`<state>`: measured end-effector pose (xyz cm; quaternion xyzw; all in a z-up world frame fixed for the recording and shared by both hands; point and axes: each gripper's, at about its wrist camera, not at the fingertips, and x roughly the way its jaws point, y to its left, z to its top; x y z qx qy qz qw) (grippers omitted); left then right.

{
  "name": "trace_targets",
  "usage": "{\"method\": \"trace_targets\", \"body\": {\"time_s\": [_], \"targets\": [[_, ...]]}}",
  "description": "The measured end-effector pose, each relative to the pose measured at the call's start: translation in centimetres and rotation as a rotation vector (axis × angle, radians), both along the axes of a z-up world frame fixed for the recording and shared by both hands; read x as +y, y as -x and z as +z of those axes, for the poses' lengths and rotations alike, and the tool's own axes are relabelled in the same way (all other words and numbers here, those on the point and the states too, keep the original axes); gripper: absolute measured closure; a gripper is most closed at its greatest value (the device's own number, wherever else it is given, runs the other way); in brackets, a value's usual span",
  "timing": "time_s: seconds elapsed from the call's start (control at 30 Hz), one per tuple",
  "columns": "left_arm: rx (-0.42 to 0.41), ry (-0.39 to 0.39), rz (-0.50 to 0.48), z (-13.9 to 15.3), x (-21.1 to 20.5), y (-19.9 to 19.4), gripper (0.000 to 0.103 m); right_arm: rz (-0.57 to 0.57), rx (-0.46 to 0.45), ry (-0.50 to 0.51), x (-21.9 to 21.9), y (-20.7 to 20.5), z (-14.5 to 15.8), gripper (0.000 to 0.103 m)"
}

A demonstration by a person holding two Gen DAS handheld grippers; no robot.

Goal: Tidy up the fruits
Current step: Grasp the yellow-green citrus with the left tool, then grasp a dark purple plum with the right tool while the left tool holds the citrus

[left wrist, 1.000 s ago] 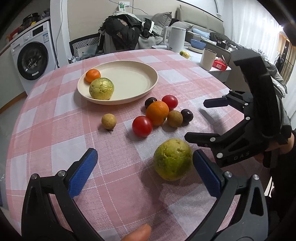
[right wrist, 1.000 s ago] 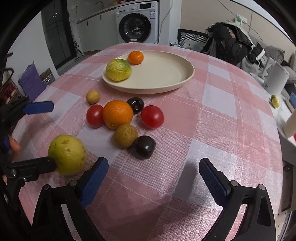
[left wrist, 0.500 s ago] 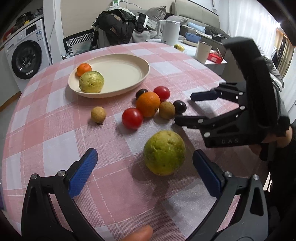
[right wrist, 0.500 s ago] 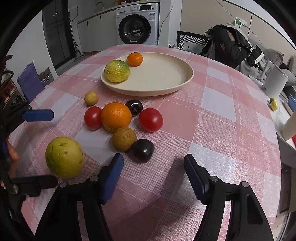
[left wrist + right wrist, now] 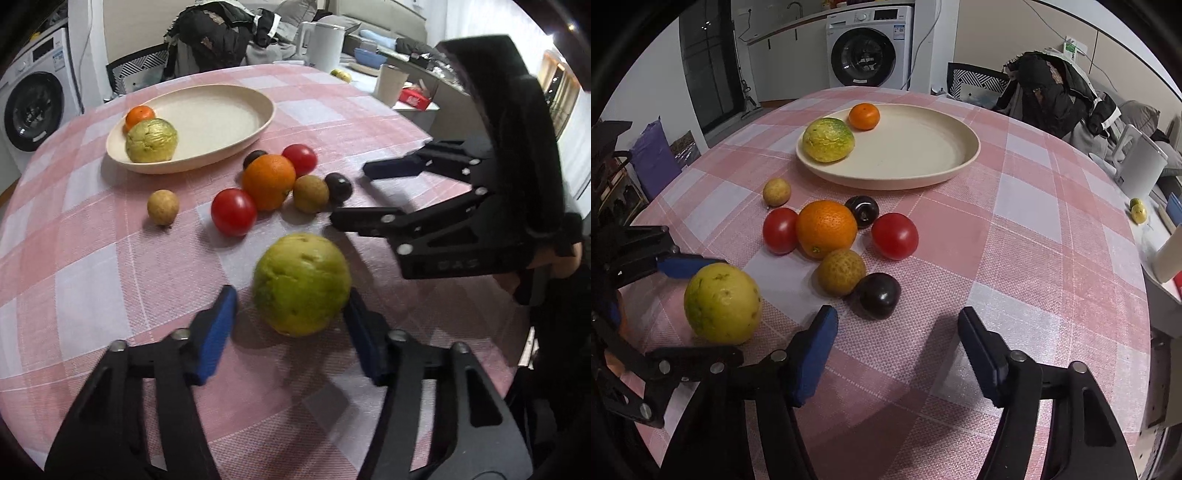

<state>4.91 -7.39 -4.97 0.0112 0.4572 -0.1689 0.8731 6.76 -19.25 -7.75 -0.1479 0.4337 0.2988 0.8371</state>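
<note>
A large green-yellow fruit (image 5: 301,282) lies on the pink checked tablecloth between the blue pads of my left gripper (image 5: 290,325); the right pad is at its side, the left pad stands a little off. The fruit also shows in the right wrist view (image 5: 722,302). My right gripper (image 5: 897,350) is open and empty, just short of a dark plum (image 5: 879,295). Beyond lie an orange (image 5: 826,229), two red tomatoes (image 5: 894,236), a brownish fruit (image 5: 841,272) and another plum (image 5: 864,211). A cream plate (image 5: 953,162) holds a green fruit (image 5: 828,140) and a mandarin (image 5: 864,116).
A small tan fruit (image 5: 776,192) lies apart at the left. A white kettle (image 5: 1141,166) and a cup (image 5: 391,83) stand beyond the table's far edge. A chair with dark clothes (image 5: 1049,88) and a washing machine (image 5: 868,55) are behind the table.
My left gripper's jaws have narrowed around the large green-yellow fruit. My right gripper has also narrowed and moved closer to the dark plum.
</note>
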Motion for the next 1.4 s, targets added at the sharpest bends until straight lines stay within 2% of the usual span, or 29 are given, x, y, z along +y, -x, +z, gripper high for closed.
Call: {"method": "trace_targets", "body": {"time_s": [0.03, 0.07, 0.33, 0.5, 0.9, 0.97, 1.23, 1.4], "targets": [[-0.006, 0.010, -0.008, 0.1, 0.0, 0.1, 0.057, 0.009, 0.003, -0.008, 0.0, 0.1, 0.0, 0.046], [-0.016, 0.007, -0.010, 0.2, -0.1, 0.2, 0.058, 0.015, 0.005, -0.011, 0.1, 0.2, 0.0, 0.048], [-0.052, 0.019, 0.023, 1.1, 0.8, 0.4, 0.058, 0.011, 0.010, -0.029, 0.0, 0.0, 0.1, 0.052], [-0.053, 0.026, 0.038, 1.2, 1.3, 0.1, 0.058, -0.035, 0.014, -0.036, -1.0, -0.7, 0.3, 0.052], [-0.056, 0.028, 0.050, 1.2, 1.5, 0.1, 0.058, -0.054, -0.004, -0.029, -0.3, -1.0, 0.0, 0.054], [-0.057, 0.029, 0.052, 1.2, 1.5, 0.1, 0.058, -0.052, 0.002, -0.042, -0.4, -1.1, 0.1, 0.059], [-0.060, 0.030, 0.056, 1.3, 1.6, 0.2, 0.058, -0.061, 0.032, -0.121, -0.9, -1.6, 0.2, 0.069], [-0.060, 0.030, 0.056, 1.3, 1.6, 0.2, 0.058, -0.087, 0.045, -0.154, -1.1, -2.2, 0.3, 0.070]]}}
